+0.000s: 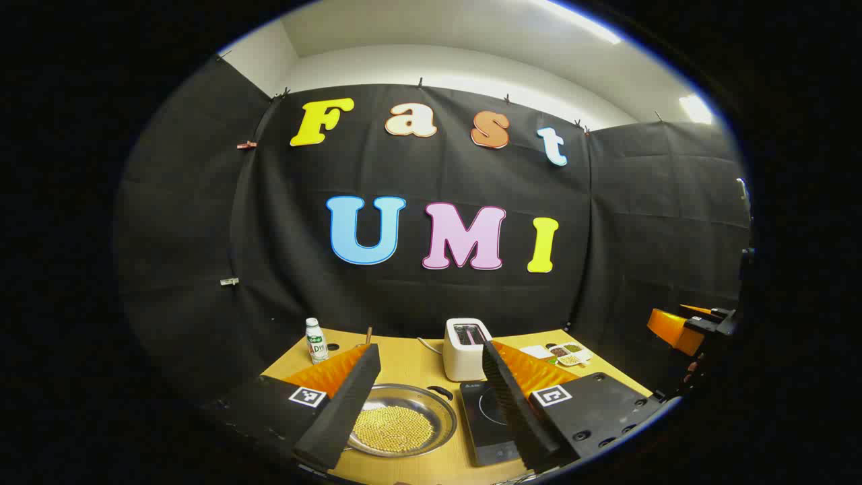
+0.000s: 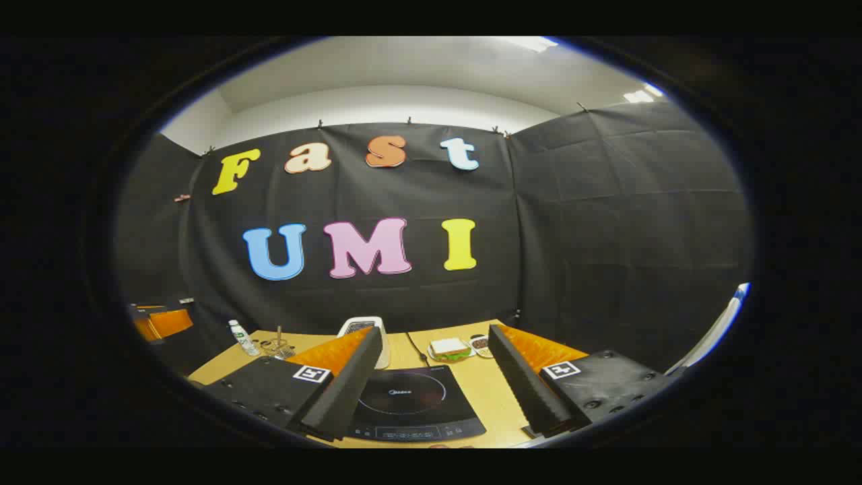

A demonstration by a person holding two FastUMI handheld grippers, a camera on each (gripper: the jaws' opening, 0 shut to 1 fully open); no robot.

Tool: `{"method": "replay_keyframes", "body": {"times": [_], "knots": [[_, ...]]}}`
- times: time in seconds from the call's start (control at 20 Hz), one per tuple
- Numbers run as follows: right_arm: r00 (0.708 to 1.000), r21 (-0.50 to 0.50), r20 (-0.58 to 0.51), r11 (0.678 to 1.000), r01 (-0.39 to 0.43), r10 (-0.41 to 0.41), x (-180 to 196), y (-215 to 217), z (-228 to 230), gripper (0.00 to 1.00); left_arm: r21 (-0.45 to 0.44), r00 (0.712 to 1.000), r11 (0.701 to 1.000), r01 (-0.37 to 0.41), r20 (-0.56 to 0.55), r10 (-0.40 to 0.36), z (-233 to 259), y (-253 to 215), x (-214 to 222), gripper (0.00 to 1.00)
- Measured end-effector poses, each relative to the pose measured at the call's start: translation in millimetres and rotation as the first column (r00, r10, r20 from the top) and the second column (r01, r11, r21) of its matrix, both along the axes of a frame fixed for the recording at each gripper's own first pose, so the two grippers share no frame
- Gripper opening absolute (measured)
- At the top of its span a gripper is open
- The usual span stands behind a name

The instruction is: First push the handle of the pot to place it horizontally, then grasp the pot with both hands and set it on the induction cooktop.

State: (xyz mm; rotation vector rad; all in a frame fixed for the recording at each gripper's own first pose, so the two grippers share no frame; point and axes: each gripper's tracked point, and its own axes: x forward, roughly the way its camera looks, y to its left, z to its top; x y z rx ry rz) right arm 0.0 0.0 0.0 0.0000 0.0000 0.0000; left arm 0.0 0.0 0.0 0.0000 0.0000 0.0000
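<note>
While both grippers hang above the near edge of the wooden table (image 1: 411, 364), nothing is held yet. Left gripper (image 1: 431, 444) has its tongs spread wide and empty, framing the pot (image 1: 397, 421) and the induction cooktop (image 1: 488, 417) in the left gripper view. Right gripper (image 2: 431, 417) is likewise wide open and empty, with the induction cooktop (image 2: 411, 404) sitting between its fingers in the right gripper view.

Pot location: on the table, just left of the cooktop, close beside it but not on it. It's a shallow metal pan with a wide rim, filled with a layer of small yellow grains. A dark handle (image 1: 441, 391) shows at its far right rim, pointing roughly toward the toaster (image 1: 465, 349); the opposite handle is hidden behind the left finger, so can't confirm a second one.

Handling guess: metal body is stiff, won't flex, but the smooth rim looks slippery for flat pads. Load of loose grains makes it moderately heavy and spill-prone if tilted, so it needs a level lift. Best hold is probably opposite points on the rim or handles, one gripper per side. The handle looks like the spot to nudge first; the push step appears not yet done.

Background: small bottle (image 1: 315, 340) at far left, snack dishes (image 1: 569, 353) at far right, clear of the path.
</note>
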Motion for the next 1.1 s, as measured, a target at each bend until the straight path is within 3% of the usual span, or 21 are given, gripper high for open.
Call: {"method": "replay_keyframes", "body": {"times": [1.1], "knots": [[0.993, -0.035, -0.029, 0.993, -0.112, 0.111, 5, 57, -10, 0.98, -0.077, 0.997, 0.996, -0.055, -0.056, 0.051, -30, 48, 1, 0.95]]}}
